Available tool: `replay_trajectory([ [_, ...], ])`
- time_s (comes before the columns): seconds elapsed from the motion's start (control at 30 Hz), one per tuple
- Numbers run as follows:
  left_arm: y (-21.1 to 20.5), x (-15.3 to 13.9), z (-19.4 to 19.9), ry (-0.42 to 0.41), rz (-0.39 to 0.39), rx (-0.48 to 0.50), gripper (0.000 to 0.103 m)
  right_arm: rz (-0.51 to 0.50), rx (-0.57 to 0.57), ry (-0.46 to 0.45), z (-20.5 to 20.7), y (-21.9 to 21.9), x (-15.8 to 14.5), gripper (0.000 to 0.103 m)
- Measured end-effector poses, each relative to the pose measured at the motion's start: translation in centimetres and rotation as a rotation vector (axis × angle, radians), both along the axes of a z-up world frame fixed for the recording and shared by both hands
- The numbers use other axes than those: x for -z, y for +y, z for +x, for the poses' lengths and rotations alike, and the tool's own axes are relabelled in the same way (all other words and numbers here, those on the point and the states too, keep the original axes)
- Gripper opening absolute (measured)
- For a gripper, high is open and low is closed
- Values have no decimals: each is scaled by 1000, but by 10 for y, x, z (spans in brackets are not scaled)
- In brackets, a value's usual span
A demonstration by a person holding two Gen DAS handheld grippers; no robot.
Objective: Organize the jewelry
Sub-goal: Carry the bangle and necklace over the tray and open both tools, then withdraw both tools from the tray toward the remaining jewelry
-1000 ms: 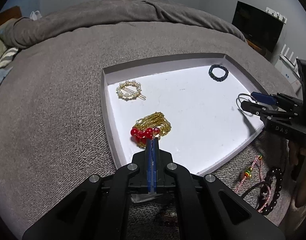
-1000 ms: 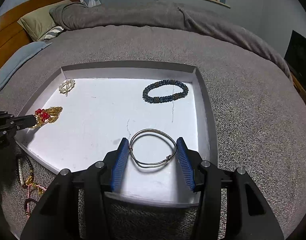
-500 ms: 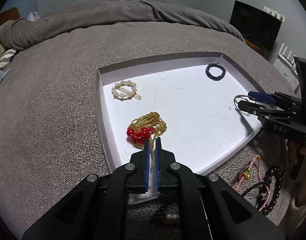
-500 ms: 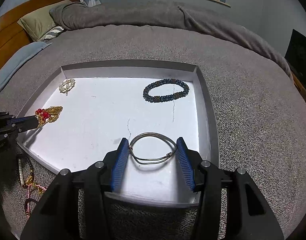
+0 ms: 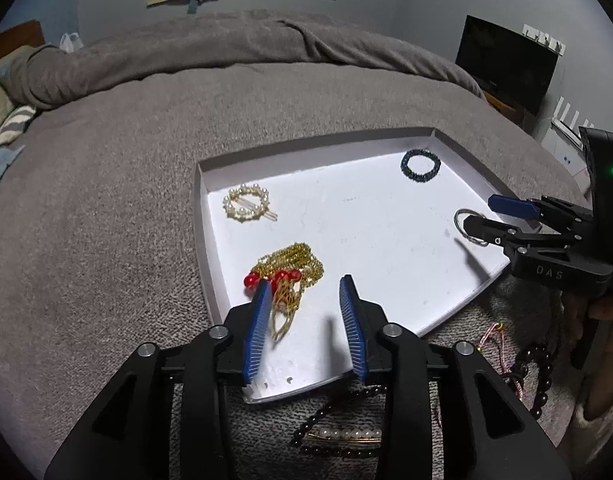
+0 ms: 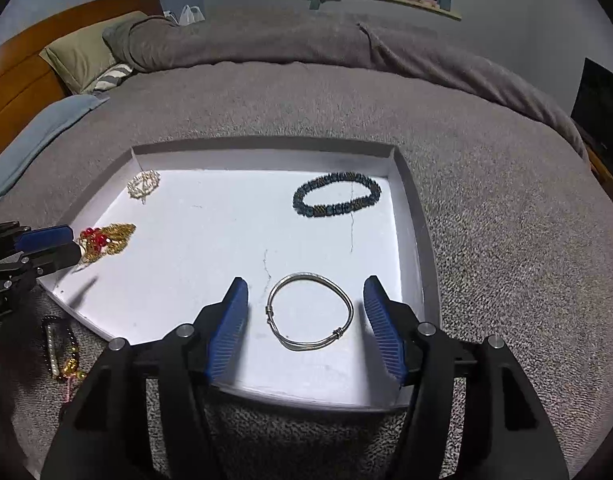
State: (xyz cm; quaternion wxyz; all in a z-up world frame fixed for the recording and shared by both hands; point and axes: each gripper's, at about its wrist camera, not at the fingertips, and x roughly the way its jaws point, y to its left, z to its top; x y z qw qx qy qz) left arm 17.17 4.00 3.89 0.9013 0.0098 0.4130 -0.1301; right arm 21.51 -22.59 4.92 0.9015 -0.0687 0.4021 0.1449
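A shallow white tray [image 5: 210,256] [image 6: 410,224] lies on the grey bed. In it are a gold chain with red beads [image 5: 290,270] [image 6: 106,238], a pearl ring clip [image 5: 246,202] [image 6: 143,184], a dark blue bead bracelet [image 5: 420,165] [image 6: 336,200] and a silver bangle [image 6: 310,312] [image 5: 468,228]. My left gripper [image 5: 306,304] is open over the tray's near corner, the chain's end beside its left finger. My right gripper [image 6: 304,312] is open, its fingers either side of the bangle, which lies flat.
Loose jewelry lies on the blanket outside the tray's near edge: a pearl strand and dark bead strings [image 5: 338,436] [image 6: 52,344], a brown bead bracelet and a pink cord [image 5: 534,372]. Pillows and a wooden headboard [image 6: 22,76] stand at the far left.
My left gripper has opened and let go of the gold chain, which now rests in the tray. My right gripper has opened wider and the bangle lies flat.
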Motion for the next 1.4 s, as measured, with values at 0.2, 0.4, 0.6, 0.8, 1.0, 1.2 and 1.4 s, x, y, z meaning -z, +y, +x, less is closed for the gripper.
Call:
replay_trajectory([
  [0.2, 2, -15, -10, -103, -7, -37, 71, 57, 3, -86, -14, -4, -23, 81],
  [0.4, 6, -25, -22, -186, 6, -100, 86, 74, 62, -172, -34, -16, -42, 97],
  [0.6, 16, -24, -36, -203, 2, -167, 91, 100, 107, -213, -58, -30, -50, 97],
  [0.8, 14, -15, -62, -227, 51, -180, 91, 106, 171, -239, -86, -49, -40, 98],
  [1.0, 13, -7, -85, -225, 47, -168, 92, 93, 239, -228, -117, -75, -21, 98],
  [1.2, 11, 7, -100, -192, 50, -160, 93, 148, 261, -192, -144, -92, -9, 98],
  [1.4, 14, 22, -109, -136, 26, -149, 93, 128, 223, -171, -167, -90, 4, 97],
])
